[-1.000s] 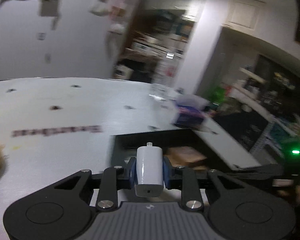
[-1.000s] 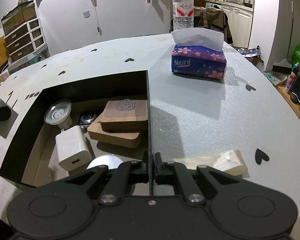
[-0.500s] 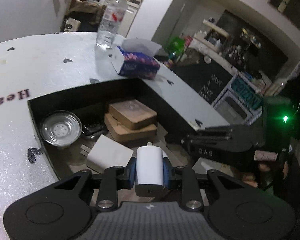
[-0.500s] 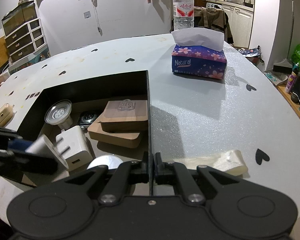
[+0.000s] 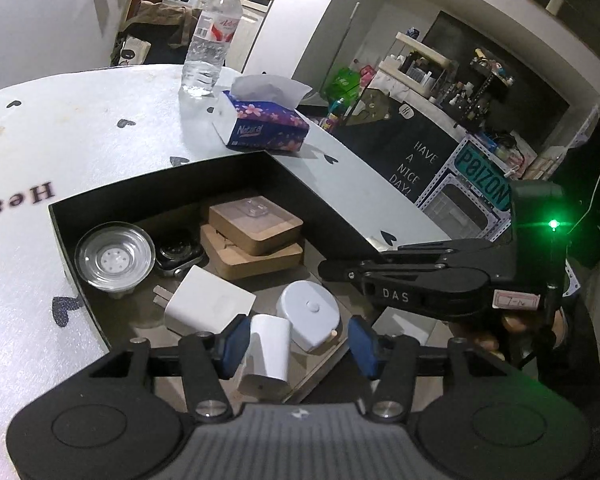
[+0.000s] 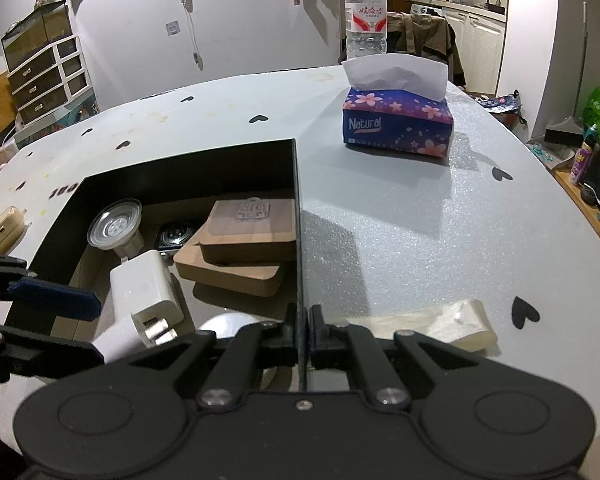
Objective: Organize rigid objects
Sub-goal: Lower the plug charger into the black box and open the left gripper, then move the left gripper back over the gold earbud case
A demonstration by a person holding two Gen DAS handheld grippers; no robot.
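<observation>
My left gripper point(image 5: 296, 346) is open over the near end of the black box point(image 5: 156, 186). A small white charger point(image 5: 266, 354) lies loose by its left pad, inside the box. The charger also shows in the right wrist view point(image 6: 140, 330). The box holds a larger white adapter point(image 5: 210, 300), a round white device point(image 5: 310, 314), two wooden blocks point(image 5: 254, 226), a metal dish point(image 5: 114, 256) and a watch point(image 5: 178, 254). My right gripper point(image 6: 301, 334) is shut on the box's right wall point(image 6: 298, 216).
A tissue box point(image 6: 396, 120) and a water bottle point(image 6: 366, 12) stand at the table's far side. A beige case point(image 6: 4, 228) lies left of the box. A cream strip point(image 6: 432, 326) lies near my right gripper. The table edge drops off on the right.
My left gripper swung over the box with the small white charger, then opened and let it go. The right gripper has stayed still on the box wall.
</observation>
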